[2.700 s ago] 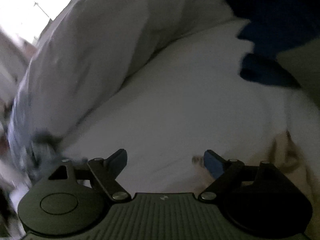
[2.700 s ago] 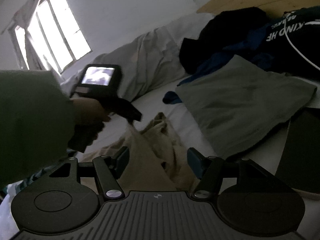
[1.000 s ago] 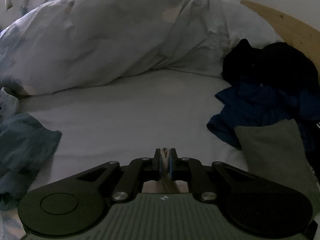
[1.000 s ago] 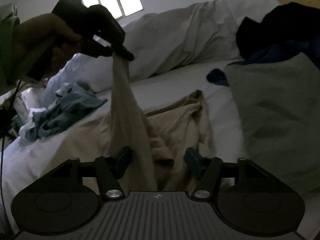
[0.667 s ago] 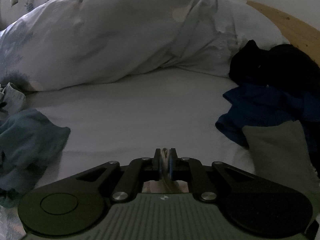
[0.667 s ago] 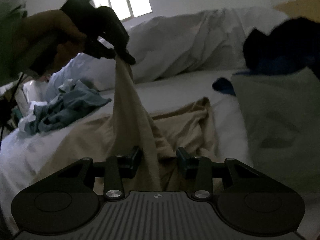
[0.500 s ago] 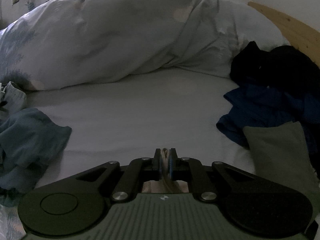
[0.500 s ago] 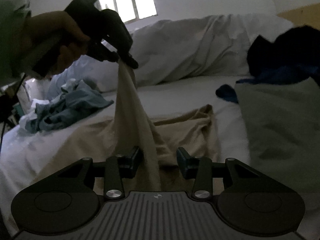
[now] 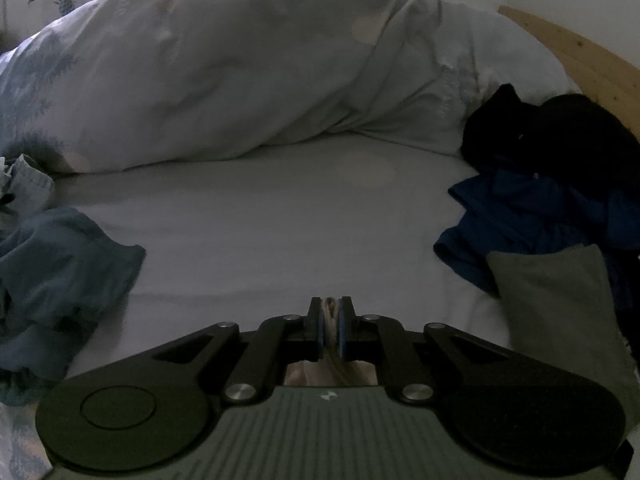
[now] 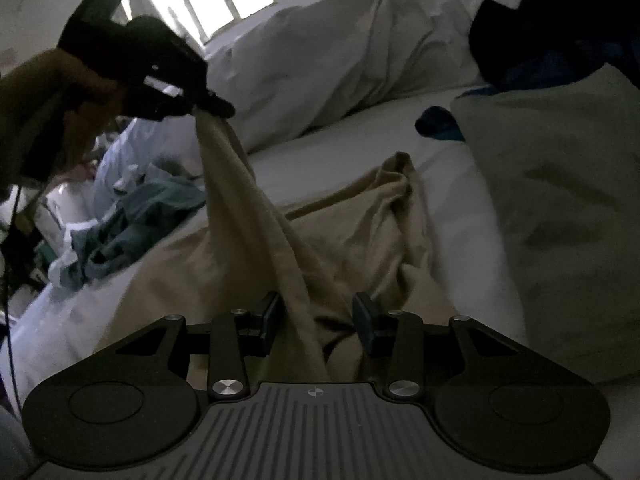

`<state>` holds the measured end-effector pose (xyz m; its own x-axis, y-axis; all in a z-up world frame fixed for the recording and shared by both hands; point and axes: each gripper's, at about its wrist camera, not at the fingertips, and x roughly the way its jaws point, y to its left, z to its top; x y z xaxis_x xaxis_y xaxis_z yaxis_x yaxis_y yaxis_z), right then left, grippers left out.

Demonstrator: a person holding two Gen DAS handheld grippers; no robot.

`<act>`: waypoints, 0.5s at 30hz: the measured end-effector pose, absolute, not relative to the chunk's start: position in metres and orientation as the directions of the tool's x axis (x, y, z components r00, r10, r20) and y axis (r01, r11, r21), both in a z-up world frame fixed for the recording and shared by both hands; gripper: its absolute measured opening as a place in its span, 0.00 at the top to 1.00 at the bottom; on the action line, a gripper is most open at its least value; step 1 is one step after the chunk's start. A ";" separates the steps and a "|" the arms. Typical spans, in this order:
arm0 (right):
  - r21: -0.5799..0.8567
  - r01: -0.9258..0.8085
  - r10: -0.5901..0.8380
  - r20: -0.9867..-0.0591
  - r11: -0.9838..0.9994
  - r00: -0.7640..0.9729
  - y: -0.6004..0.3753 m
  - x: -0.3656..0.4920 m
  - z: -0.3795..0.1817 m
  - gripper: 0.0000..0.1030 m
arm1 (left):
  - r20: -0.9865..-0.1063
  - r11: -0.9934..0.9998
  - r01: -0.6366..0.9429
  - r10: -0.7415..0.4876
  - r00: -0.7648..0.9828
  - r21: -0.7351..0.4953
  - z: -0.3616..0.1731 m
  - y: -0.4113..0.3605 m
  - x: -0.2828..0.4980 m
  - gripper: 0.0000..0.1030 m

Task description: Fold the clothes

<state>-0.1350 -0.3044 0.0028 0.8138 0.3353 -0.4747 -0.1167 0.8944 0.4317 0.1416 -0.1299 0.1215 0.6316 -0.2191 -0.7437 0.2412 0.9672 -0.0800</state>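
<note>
White bed [image 9: 280, 232]; left tongs [image 10: 212, 106] raised, clamping beige garment [image 10: 248, 216].

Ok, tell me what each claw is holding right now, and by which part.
The left claw is shut on a bunched edge of the beige garment, lifting it. The right claw straddles a hanging fold, jaws just closing, pads not yet pressing.

Left gripper [image 9: 330, 328] clamped on beige cloth [image 9: 330, 310] above white bed [image 9: 280, 220]; rumpled duvet [image 9: 240, 80] behind, blue clothes [image 9: 520, 220] right, teal garment [image 9: 52, 272] left.
</note>
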 end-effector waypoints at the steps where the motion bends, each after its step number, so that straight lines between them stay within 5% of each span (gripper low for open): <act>1: 0.438 -0.116 0.338 -0.474 0.892 0.813 -0.305 -0.134 0.002 0.57 | -0.743 0.967 0.241 -0.221 0.632 -0.082 0.122 -0.129 0.142 0.90; 15: 0.426 -0.154 0.363 -0.467 0.891 0.806 -0.298 -0.130 0.004 0.42 | -0.741 0.976 0.194 -0.204 0.640 -0.101 0.122 -0.101 0.137 0.90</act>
<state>-0.1304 -0.2979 0.0043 0.8061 0.3631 -0.4672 -0.1544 0.8913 0.4263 0.1370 -0.1007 0.1220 0.6400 -0.2041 -0.7408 0.1939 0.9758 -0.1013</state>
